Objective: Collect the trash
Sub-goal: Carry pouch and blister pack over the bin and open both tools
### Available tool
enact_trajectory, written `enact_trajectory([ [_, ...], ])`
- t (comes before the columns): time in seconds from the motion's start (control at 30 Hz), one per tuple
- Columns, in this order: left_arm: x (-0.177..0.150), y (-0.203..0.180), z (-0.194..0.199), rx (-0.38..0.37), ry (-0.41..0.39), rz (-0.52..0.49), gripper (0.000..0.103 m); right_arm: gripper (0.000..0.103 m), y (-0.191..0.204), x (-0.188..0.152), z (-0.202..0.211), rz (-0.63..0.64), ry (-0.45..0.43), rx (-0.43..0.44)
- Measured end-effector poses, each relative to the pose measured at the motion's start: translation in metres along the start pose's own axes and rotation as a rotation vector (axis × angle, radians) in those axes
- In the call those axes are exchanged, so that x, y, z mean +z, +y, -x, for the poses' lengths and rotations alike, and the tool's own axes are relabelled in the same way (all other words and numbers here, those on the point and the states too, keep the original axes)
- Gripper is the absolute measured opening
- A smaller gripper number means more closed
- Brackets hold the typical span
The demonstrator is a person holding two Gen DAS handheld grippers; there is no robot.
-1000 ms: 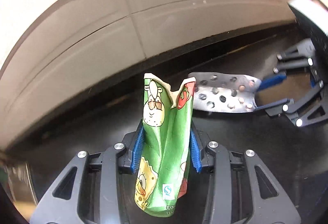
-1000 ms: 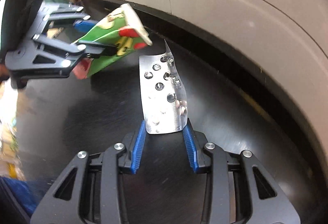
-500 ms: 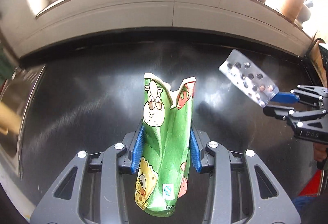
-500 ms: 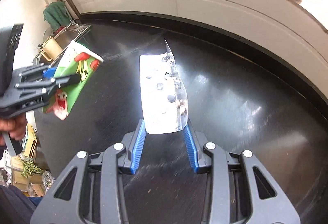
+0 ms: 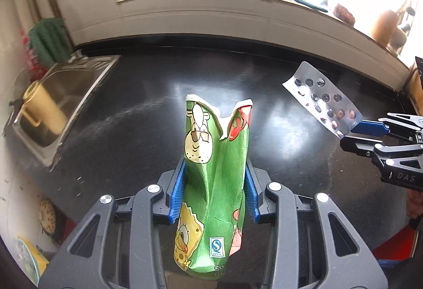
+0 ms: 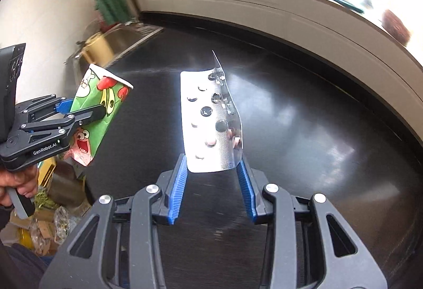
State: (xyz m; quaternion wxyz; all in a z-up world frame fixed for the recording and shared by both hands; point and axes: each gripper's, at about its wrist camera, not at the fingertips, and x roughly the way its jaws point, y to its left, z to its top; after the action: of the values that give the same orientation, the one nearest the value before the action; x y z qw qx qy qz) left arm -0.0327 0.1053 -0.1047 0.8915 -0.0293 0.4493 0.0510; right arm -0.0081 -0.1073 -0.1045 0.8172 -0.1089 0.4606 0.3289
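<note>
Green crushed cup (image 5: 215, 183) clamped in left gripper (image 5: 215, 184) above black counter (image 5: 127, 135). Silver pill strip (image 6: 211, 125) pinched in right gripper (image 6: 212, 178), right of cup.

glossy black counter (image 5: 132, 135), steel sink (image 5: 60, 93) inset left

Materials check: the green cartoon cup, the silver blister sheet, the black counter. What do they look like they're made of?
Green cartoon-printed cup: likely coated paper; it creases, and its torn rim shows a pale edge.
Silver blister sheet: looks like foil-backed plastic; it has a mirror glare, punched pockets and a curled edge.
Black counter: glossy, hard, maybe polished stone or glass; it reflects the window sharply.
</note>
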Motion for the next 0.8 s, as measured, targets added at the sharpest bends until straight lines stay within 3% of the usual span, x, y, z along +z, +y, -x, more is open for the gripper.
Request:
enact_trajectory([
  [0.2,-0.045,0.067,0.04,0.126,-0.014,0.134,0.038,0.039,0.086,0.019,-0.024,0.127,0.009,0.107],
  [0.47,-0.153,0.163,0.076,0.308,0.067,0.368,0.038,0.039,0.226,0.008,-0.071,0.312,0.122,0.295],
  [0.6,-0.206,0.193,0.08,0.337,0.109,0.474,0.038,0.039,0.286,-0.015,-0.093,0.393,0.209,0.348],
  [0.8,-0.265,0.229,0.064,0.337,0.162,0.597,0.039,0.039,0.338,-0.037,-0.125,0.464,0.305,0.339],
])
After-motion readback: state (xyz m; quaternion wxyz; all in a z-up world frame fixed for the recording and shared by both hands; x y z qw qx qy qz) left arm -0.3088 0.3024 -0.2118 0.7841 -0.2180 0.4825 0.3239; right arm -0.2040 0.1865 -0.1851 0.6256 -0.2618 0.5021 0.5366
